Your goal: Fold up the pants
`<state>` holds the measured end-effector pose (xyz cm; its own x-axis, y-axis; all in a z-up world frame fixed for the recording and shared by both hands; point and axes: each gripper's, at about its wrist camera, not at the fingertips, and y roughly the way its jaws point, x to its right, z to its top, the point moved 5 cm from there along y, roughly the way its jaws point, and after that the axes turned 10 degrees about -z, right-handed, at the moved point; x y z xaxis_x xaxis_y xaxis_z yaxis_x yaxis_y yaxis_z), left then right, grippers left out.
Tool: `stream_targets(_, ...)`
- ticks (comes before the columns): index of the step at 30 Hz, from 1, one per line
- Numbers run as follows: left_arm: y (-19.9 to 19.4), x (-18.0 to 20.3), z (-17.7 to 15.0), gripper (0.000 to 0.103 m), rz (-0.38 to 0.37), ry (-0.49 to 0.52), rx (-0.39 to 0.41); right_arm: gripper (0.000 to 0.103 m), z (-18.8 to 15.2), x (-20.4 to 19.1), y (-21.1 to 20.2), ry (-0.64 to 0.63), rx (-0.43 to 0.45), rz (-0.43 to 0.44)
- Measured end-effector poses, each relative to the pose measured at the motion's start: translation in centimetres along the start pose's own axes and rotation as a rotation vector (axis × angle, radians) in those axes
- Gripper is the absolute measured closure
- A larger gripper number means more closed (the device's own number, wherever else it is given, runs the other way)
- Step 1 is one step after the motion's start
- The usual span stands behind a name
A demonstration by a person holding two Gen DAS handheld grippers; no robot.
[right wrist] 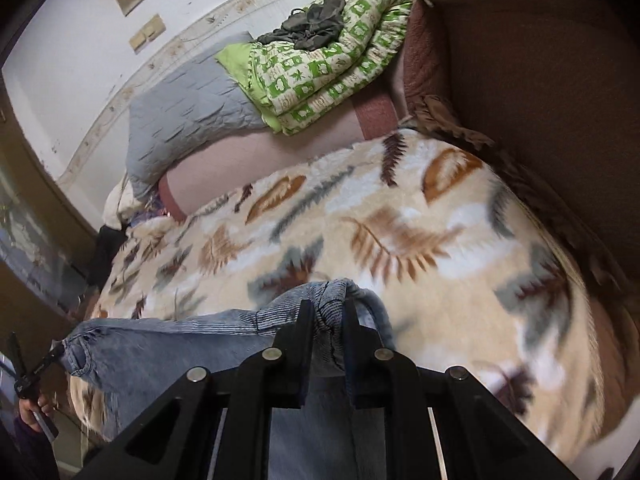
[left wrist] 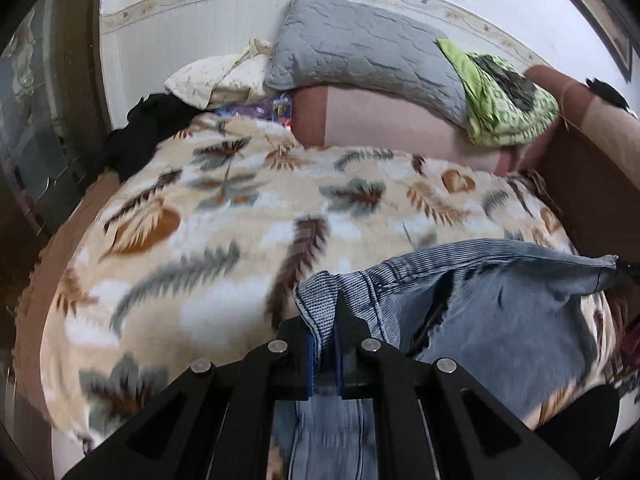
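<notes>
A: Pants (left wrist: 500, 304)? Stretched above the leaf-print blanket (left wrist: 224, 216) on the bed.
B: Left gripper (left wrist: 325, 320) clamped on one denim edge, right gripper (right wrist: 329, 320) pinching the other.

Left gripper (left wrist: 324, 312): black angular fingers, blue pads, silver round pins. Right gripper (right wrist: 328, 316): same build.

No legible text, labels, brands or numbers — neither wrist view shows any.
</notes>
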<state>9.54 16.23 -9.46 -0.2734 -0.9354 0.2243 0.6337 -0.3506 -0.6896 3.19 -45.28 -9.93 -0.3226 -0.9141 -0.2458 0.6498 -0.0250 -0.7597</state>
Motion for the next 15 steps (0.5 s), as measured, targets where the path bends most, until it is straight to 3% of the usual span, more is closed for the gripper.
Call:
stream_targets(5,-0.9,0.2,-6.3,0.095,-0.008,-0.009,-0.067,0.089,-6.4,2.8,-0.8,-0.012,-0.106,-0.034)
stream_targets(9,0.0,-0.1,-10.6,0.094,-0.004,-0.059,-0.179,0.084,-11.7,5.5,1.2,0.031,-0.325,-0.023)
stream_targets(11,-0.3,-0.1,-12.0,0.091,0.023,-0.072,-0.221,0.082,-13.0,6.3,1.5,0.016,-0.379,-0.045)
stream_targets(14,-2.0,-0.4,-12.3,0.090,0.057,-0.077,-0.231,0.080,-12.4,7.1,0.5,0.011,-0.330,-0.038)
stream_targets(15,-2.6,-0.6,-12.3,0.089,0.059,-0.083,-0.228,0.070,-11.7,7.3,0.1,0.031,-0.306,-0.017)
